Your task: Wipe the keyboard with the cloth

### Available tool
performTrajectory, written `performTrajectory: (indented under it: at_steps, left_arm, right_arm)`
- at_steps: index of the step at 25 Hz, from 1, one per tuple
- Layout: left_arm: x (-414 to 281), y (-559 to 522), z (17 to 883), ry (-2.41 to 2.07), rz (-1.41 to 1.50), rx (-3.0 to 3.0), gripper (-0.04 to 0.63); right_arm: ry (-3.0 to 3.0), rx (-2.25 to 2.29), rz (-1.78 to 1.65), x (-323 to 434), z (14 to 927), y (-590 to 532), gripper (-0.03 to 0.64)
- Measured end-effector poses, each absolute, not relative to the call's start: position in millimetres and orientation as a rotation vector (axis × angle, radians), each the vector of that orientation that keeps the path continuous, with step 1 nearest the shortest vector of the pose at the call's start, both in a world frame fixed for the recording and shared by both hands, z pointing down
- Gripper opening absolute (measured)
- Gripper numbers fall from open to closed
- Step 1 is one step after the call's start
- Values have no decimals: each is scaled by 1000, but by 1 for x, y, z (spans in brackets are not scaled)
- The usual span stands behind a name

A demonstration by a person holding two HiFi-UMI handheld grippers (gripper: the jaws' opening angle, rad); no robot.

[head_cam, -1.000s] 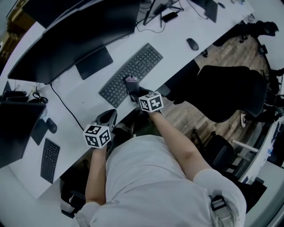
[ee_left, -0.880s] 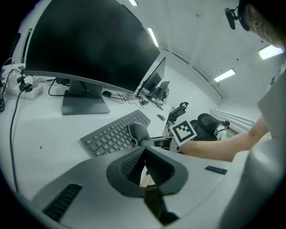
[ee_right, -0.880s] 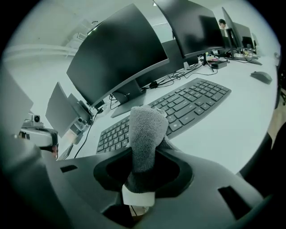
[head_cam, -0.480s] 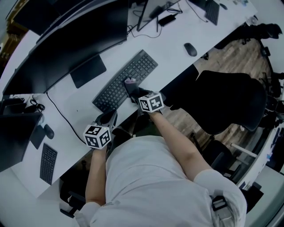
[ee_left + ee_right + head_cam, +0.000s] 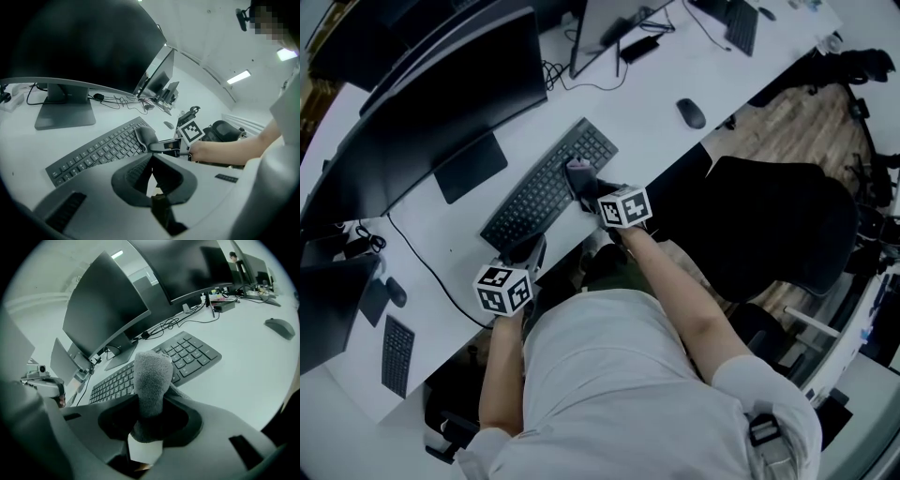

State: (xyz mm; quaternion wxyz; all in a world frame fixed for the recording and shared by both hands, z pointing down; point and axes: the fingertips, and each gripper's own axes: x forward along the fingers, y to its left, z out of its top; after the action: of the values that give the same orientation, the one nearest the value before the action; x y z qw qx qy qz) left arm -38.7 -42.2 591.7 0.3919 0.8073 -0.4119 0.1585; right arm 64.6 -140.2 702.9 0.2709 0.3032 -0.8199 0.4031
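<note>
A dark keyboard point(image 5: 539, 192) lies slantwise on the white desk point(image 5: 666, 75), in front of a curved monitor. My right gripper point(image 5: 584, 185) is shut on a grey cloth point(image 5: 577, 172), which rests on the keys near the keyboard's right part. In the right gripper view the cloth point(image 5: 151, 378) stands rolled up between the jaws, with the keyboard point(image 5: 187, 355) behind it. My left gripper point(image 5: 528, 251) hovers by the desk's front edge near the keyboard's left end, jaws closed on nothing. The left gripper view shows the left gripper point(image 5: 151, 160), the keyboard point(image 5: 98, 151), the cloth point(image 5: 146, 137) and the right gripper's marker cube point(image 5: 191, 132).
A large curved monitor point(image 5: 441, 94) stands behind the keyboard on a flat foot point(image 5: 471, 166). A mouse point(image 5: 691, 113) lies to the right, and cables point(image 5: 581, 75) run behind. A black office chair point(image 5: 778, 225) stands at the right. A second keyboard point(image 5: 397, 355) lies at far left.
My right gripper has slid the cloth along the keys toward the keyboard's right end. The left gripper stays by the desk's front edge.
</note>
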Motion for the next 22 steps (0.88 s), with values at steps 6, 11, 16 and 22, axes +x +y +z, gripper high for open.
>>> performTrajectory:
  at_steps: [6,11,16,22]
  left_arm:
    - [-17,-65,594,-1046,388,2059,2]
    - [0,-81,597,-1043,381,2062,2]
    - [16,-94,595,-1029,365,2074,2]
    - [30,-107,589,-995,353,2115,2]
  right_arm:
    - [-2217,801,1101,79,703,-155,146]
    - [-2217,811,1106,101,704,-177,146]
    - [-2206,872,1157,126,704,-201,146]
    - [-2182,957,1238,154,705,-216,146]
